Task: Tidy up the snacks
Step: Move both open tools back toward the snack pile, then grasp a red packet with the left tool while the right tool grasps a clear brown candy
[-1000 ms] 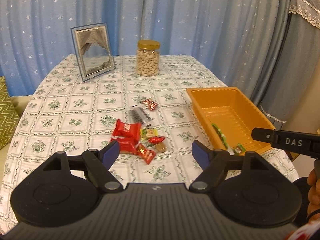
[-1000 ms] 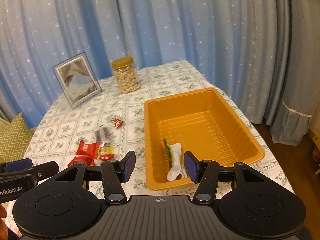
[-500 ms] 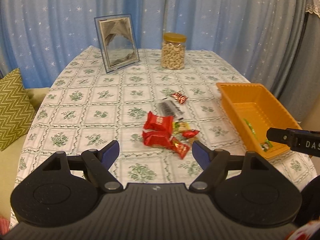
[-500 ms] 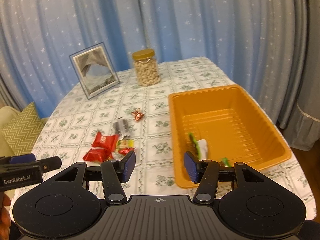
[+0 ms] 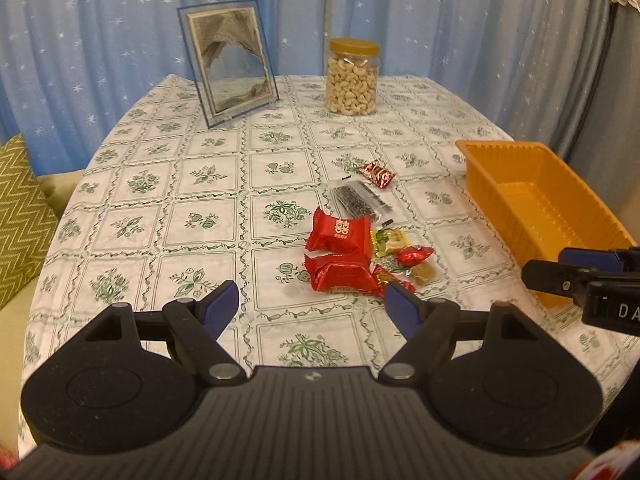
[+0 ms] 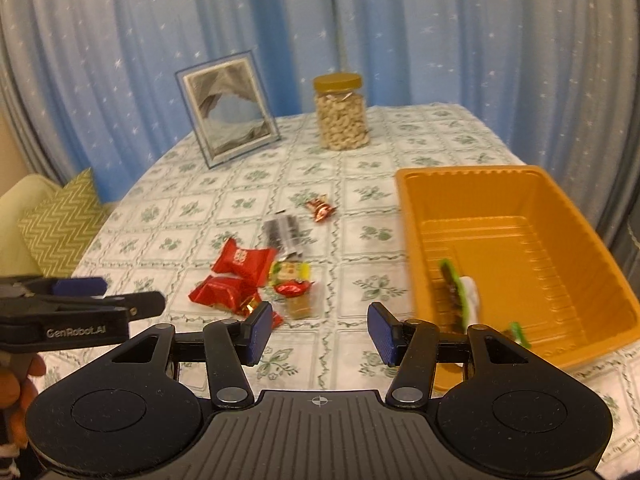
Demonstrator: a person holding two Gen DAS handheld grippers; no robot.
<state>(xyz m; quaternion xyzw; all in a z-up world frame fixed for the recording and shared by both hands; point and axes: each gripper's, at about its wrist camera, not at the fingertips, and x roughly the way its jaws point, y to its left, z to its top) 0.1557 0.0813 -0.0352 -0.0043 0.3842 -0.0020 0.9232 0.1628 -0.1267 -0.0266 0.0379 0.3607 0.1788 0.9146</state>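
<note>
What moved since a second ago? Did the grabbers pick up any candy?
No candy picked up. Both grippers, left and right, swung left from the orange tray toward the candy pile, open and empty. The candies, tray, nut jar and picture frame stayed put.

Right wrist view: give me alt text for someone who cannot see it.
The open right gripper hangs over a floral tablecloth, between a pile of red candy wrappers and an orange tray holding green-wrapped snacks. Behind stand a cashew jar and picture frame.
</note>
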